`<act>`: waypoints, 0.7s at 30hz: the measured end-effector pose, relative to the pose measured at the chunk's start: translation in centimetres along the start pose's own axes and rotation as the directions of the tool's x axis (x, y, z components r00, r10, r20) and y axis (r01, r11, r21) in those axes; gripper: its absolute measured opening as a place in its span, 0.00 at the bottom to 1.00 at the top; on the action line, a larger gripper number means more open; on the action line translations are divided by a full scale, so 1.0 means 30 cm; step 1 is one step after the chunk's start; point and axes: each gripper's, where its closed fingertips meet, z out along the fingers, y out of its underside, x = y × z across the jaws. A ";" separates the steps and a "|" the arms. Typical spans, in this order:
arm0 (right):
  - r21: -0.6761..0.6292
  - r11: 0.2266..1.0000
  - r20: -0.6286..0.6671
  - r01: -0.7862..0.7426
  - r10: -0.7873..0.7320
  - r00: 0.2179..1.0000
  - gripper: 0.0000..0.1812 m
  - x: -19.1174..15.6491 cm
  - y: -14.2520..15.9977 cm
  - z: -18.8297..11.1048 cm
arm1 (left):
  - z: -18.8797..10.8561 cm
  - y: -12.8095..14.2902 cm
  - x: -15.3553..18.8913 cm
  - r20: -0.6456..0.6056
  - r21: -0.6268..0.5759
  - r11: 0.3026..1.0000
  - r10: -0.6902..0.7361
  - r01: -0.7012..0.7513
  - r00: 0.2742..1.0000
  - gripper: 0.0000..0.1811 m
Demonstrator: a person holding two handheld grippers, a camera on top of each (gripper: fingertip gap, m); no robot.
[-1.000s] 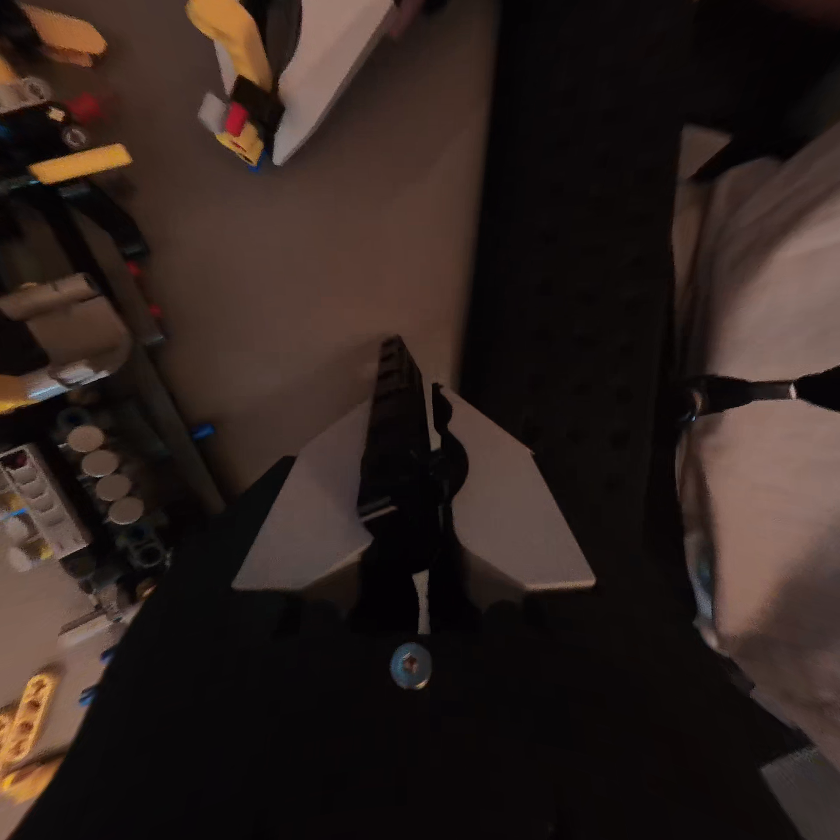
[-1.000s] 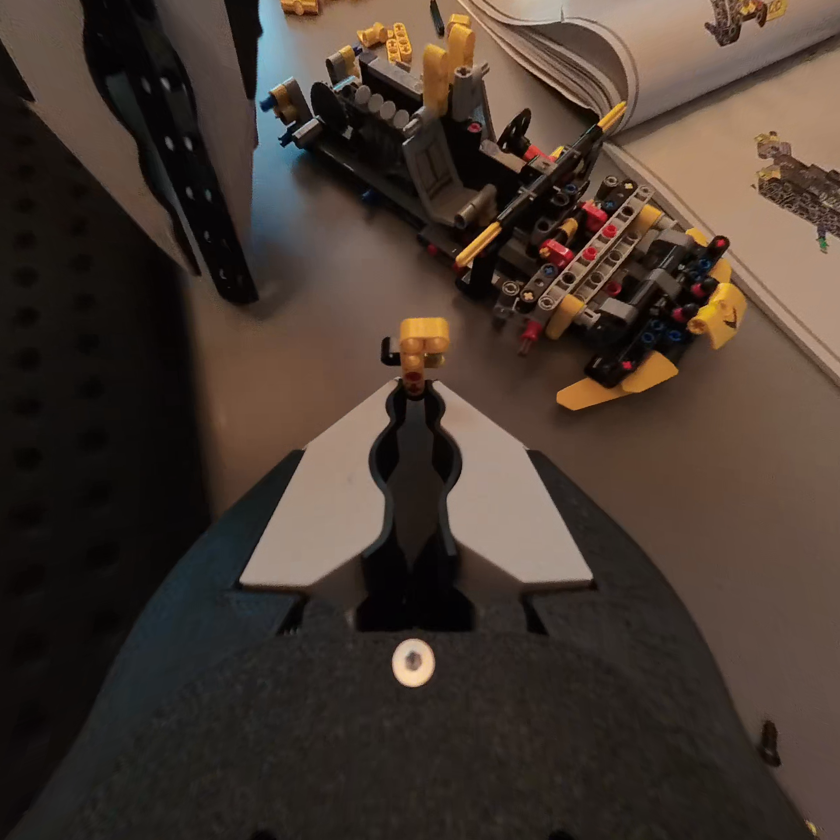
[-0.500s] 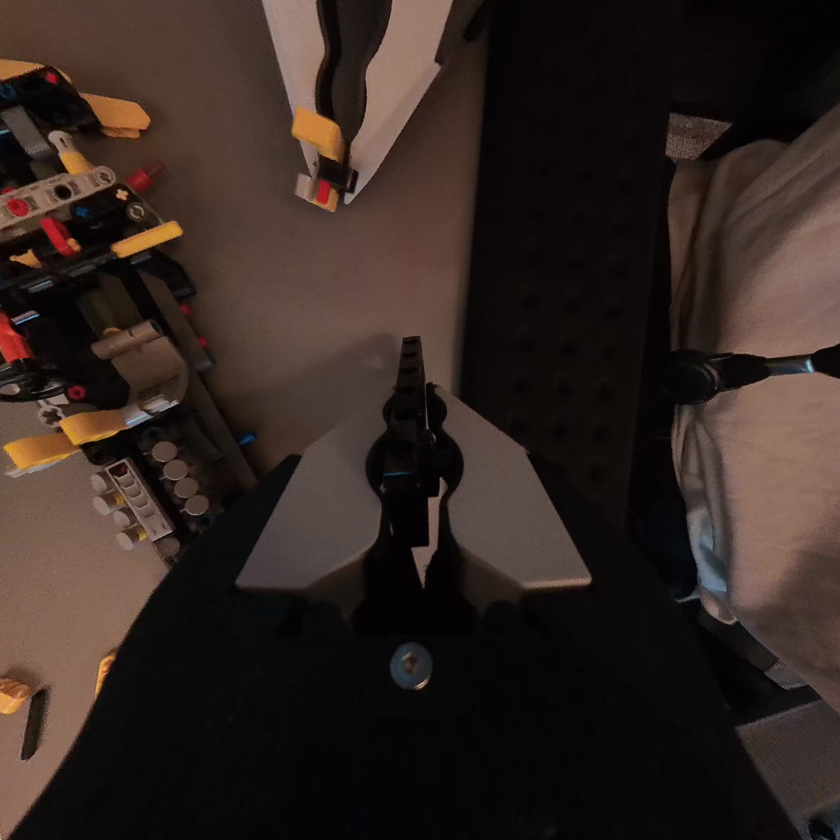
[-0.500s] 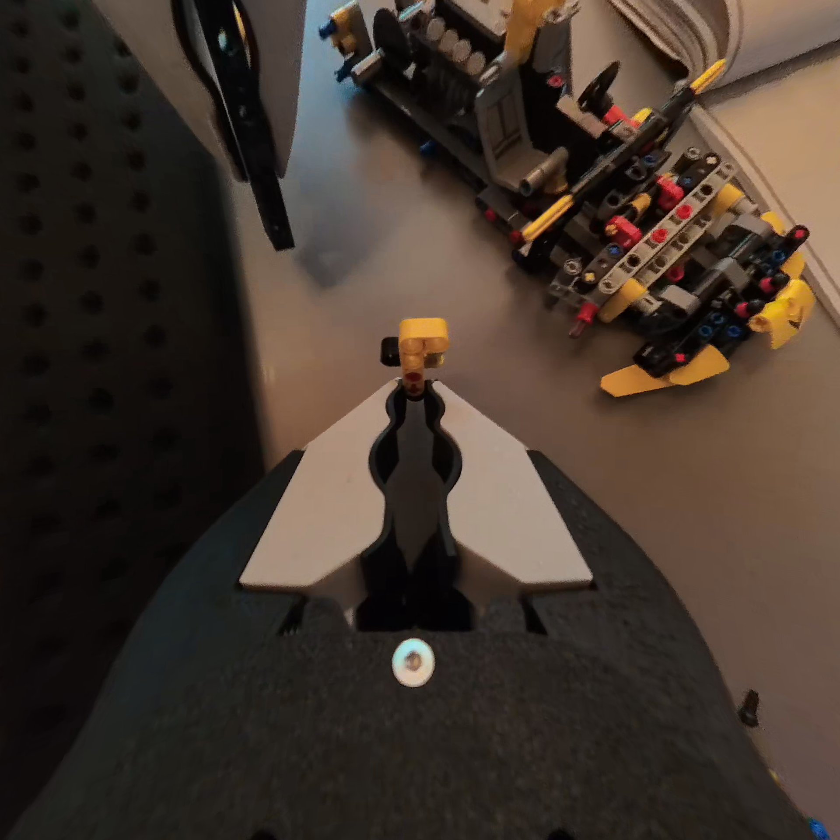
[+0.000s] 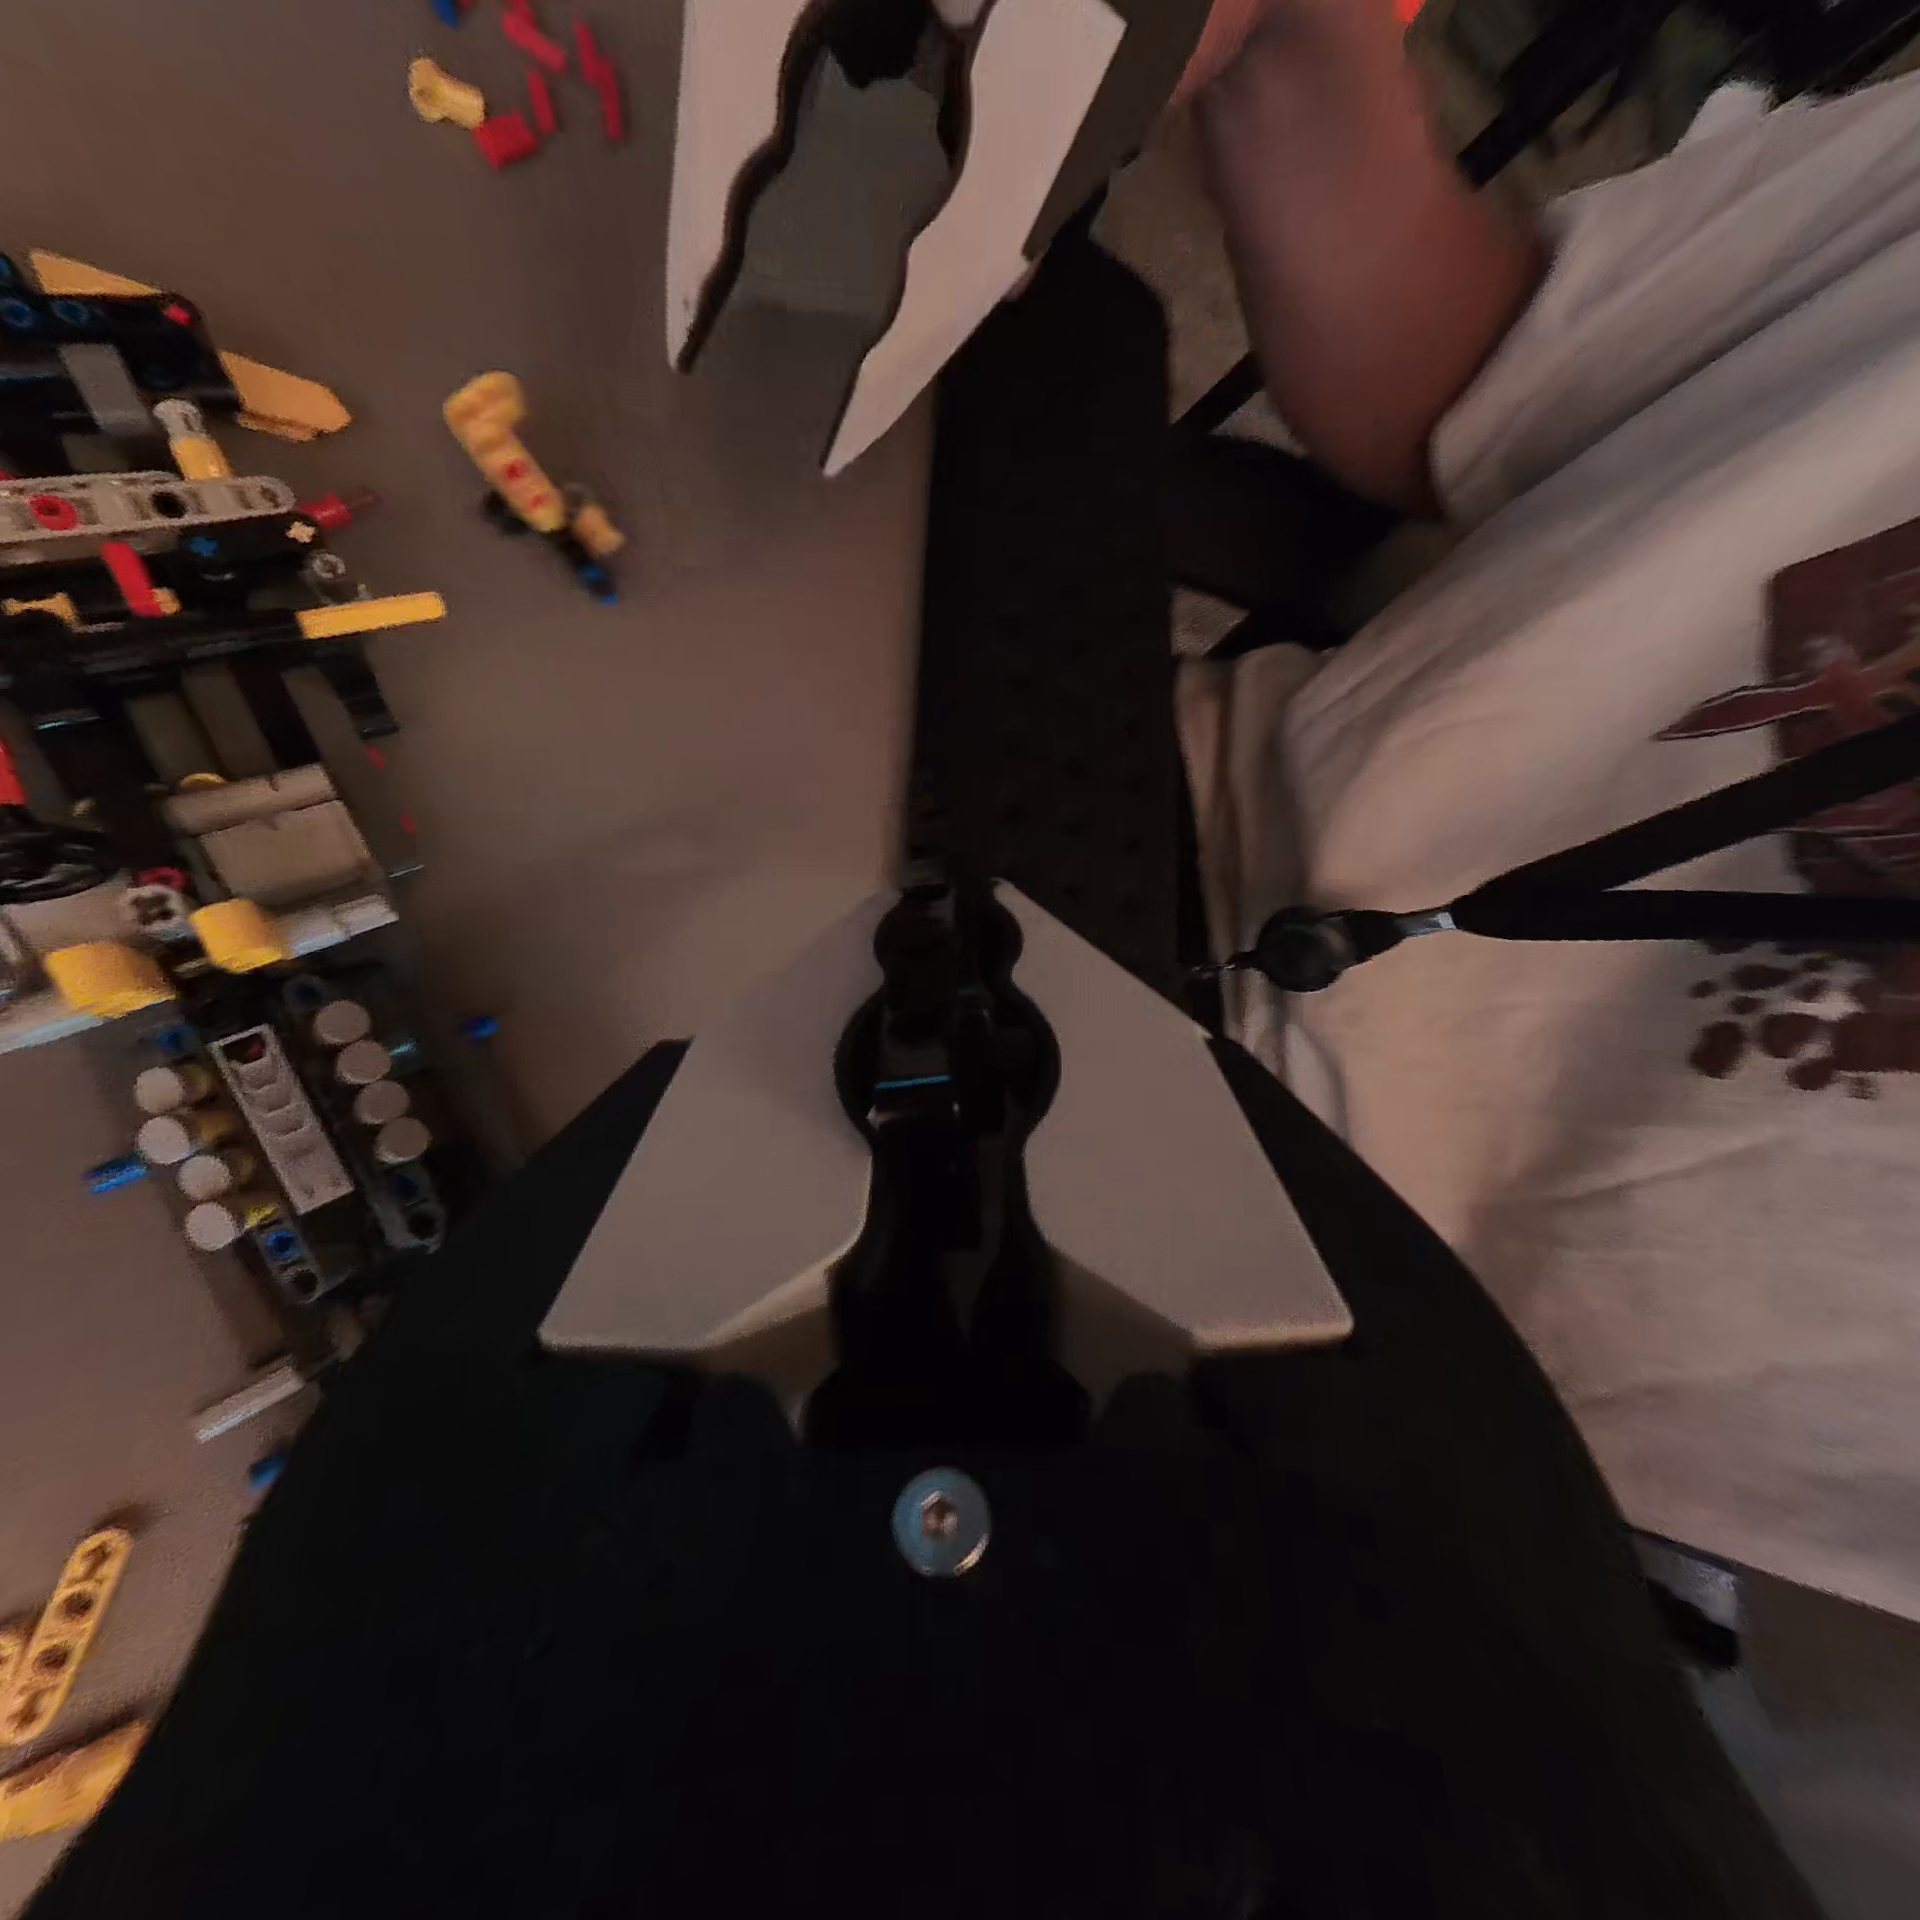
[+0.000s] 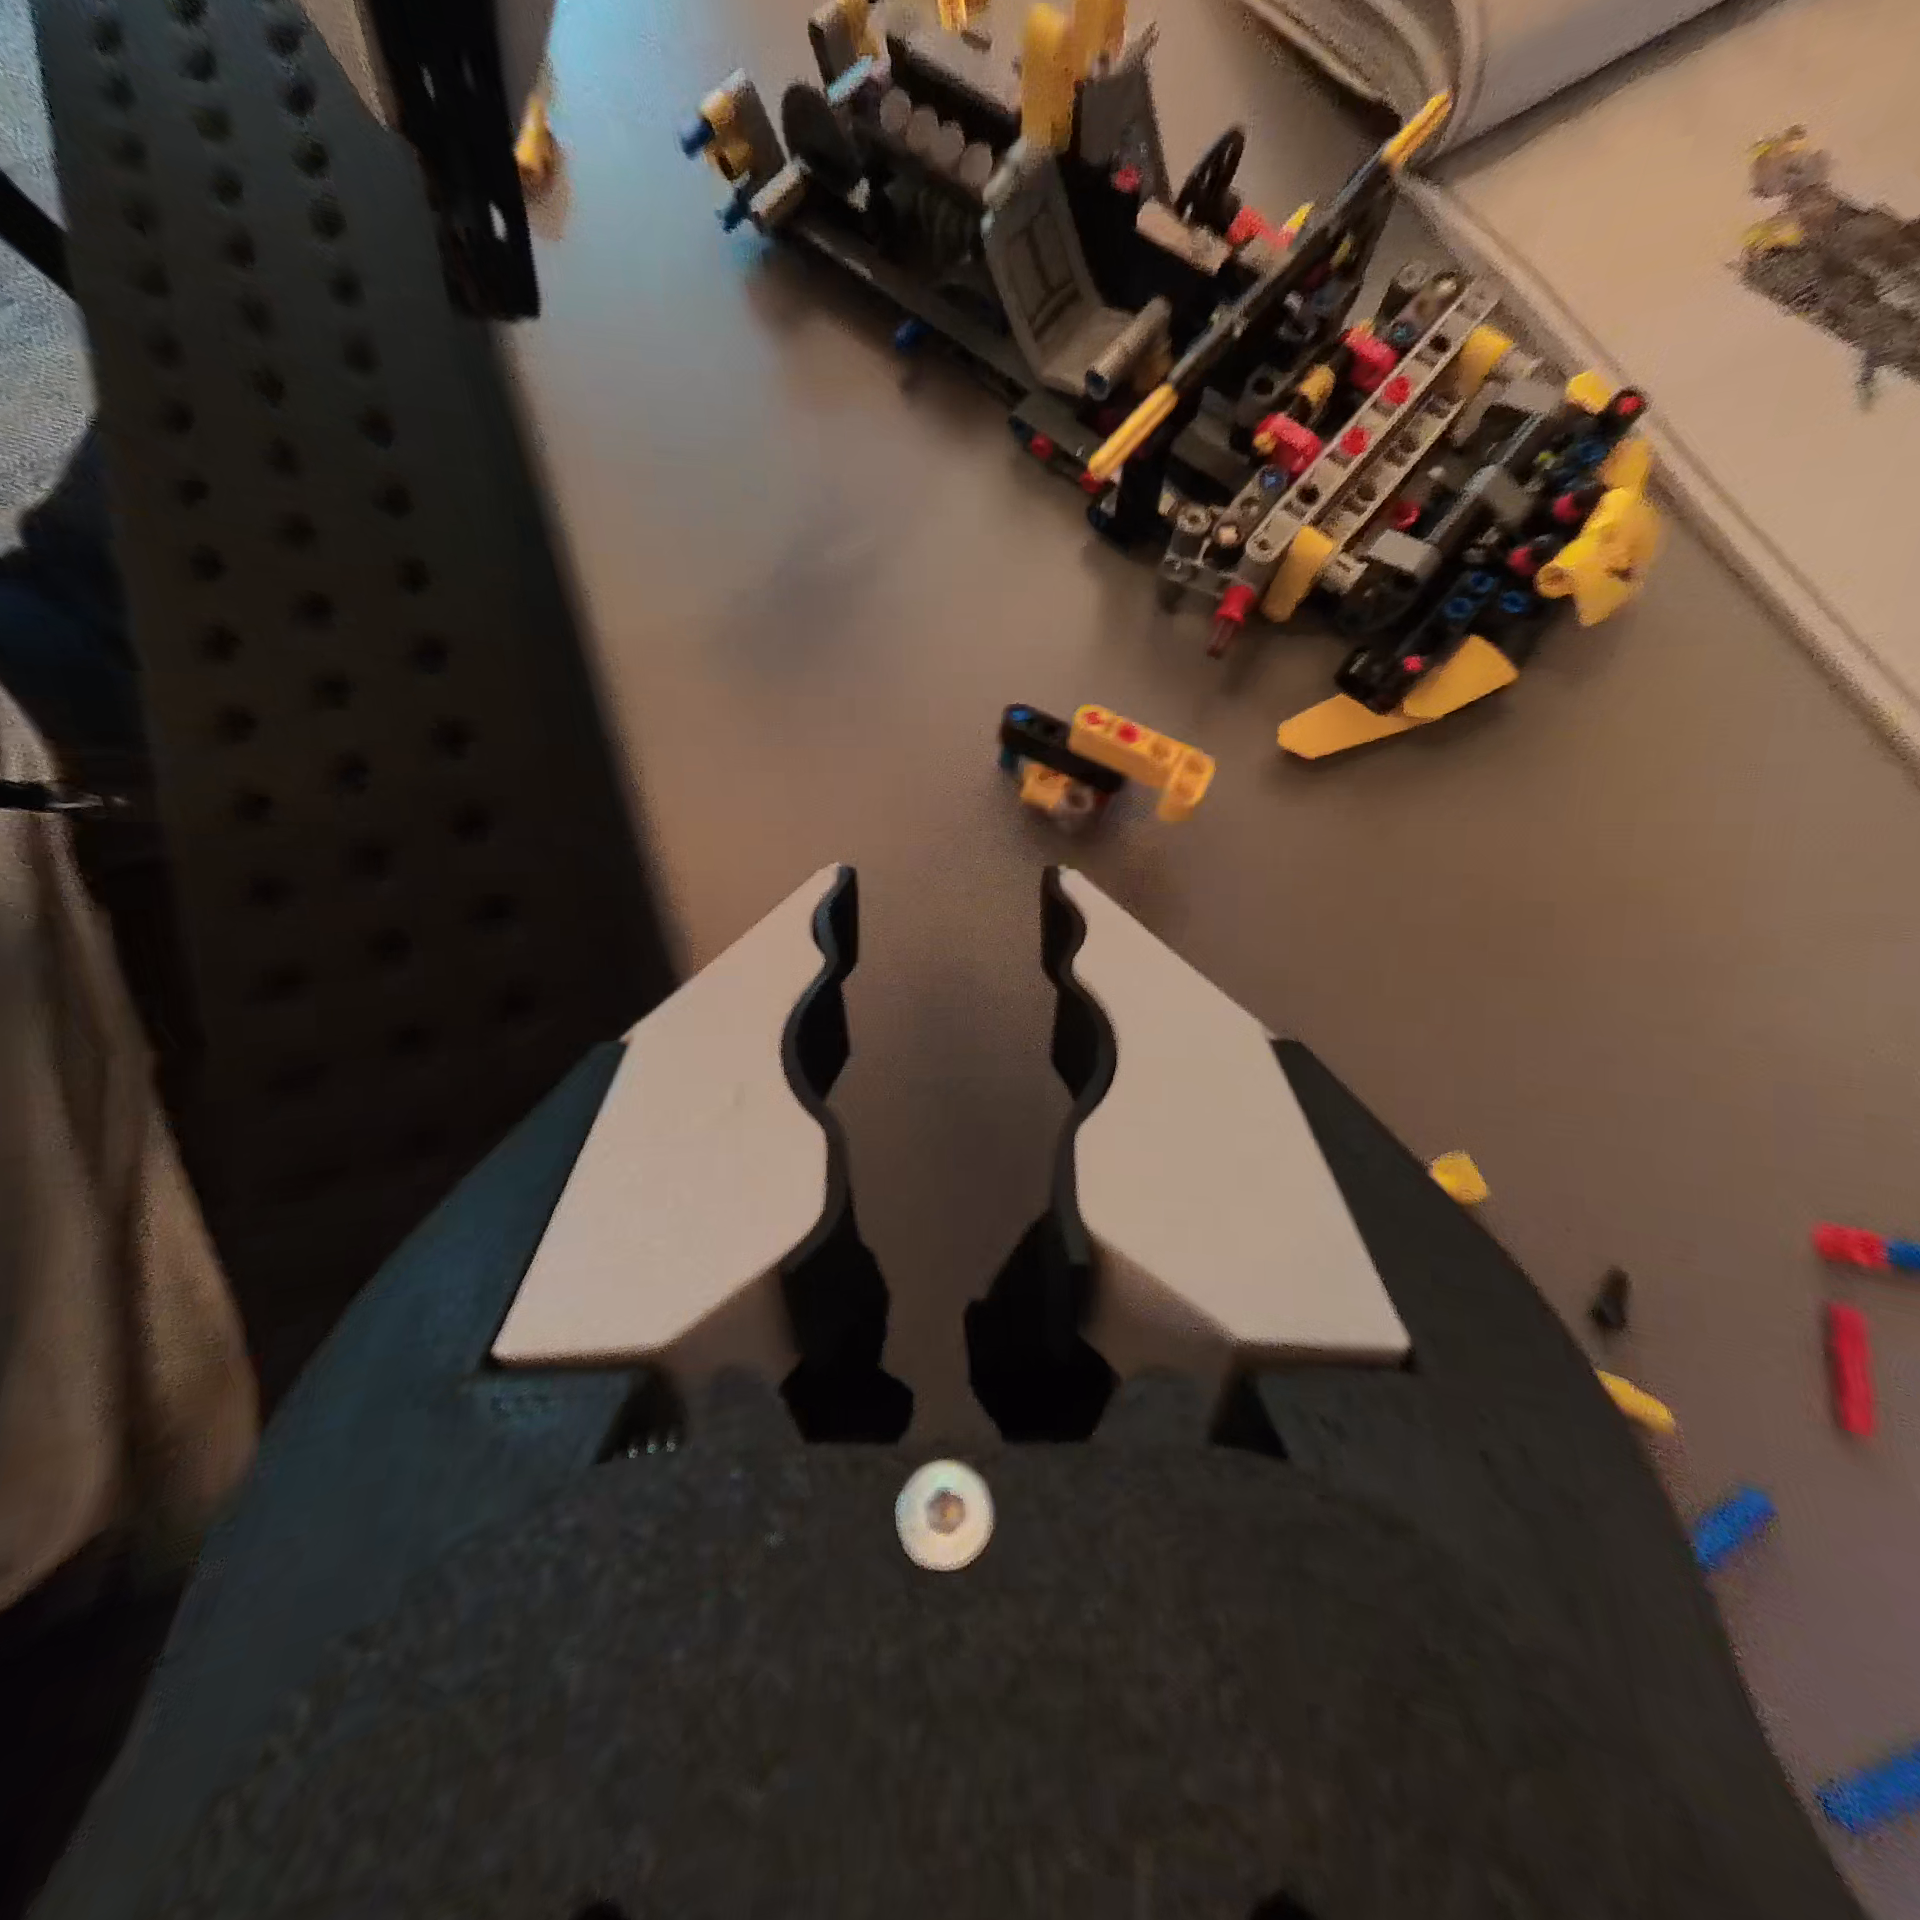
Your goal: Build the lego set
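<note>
Grey tabletop (image 6: 727, 520), dim light, black perforated strip (image 6: 291, 520) along its edge. Right gripper (image 6: 948, 883) fingers spread apart, nothing between them. Just ahead of its tips, slightly right, a small yellow-and-black lego piece (image 6: 1107, 758) lies on the table, not touching. Farther back, the half-built lego car (image 6: 1247, 395), and beyond it an open instruction booklet (image 6: 1766, 312). Loose red and blue pins (image 6: 1849, 1361) at right. Left gripper (image 5: 948, 899) clamped on a black lego beam (image 5: 925, 997), blurry; car (image 5: 187, 727) to its left.

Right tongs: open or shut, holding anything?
Open and empty: the right tongs show bare table between their fingers; the small yellow-black assembly lies beyond.
</note>
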 end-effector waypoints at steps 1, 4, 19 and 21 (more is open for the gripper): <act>0.022 1.000 0.004 0.001 -0.001 1.000 0.17 -0.019 -0.035 -0.036 | -0.010 -0.012 0.017 -0.036 0.019 1.000 -0.001 0.002 0.999 0.07; 0.294 0.955 0.231 -0.036 -0.035 0.972 0.18 -0.209 -0.254 -0.096 | -0.023 -0.048 0.065 -0.116 0.049 0.999 0.014 -0.009 0.993 0.07; 0.446 0.749 0.627 -0.490 0.130 0.768 0.04 -0.340 -0.471 0.007 | -0.061 -0.209 0.131 -0.110 0.556 0.831 0.048 0.022 0.993 0.06; 0.467 0.728 0.617 -0.502 0.138 0.775 0.04 -0.335 -0.484 0.019 | -0.072 -0.208 0.122 -0.140 0.613 0.787 0.022 0.070 0.990 0.05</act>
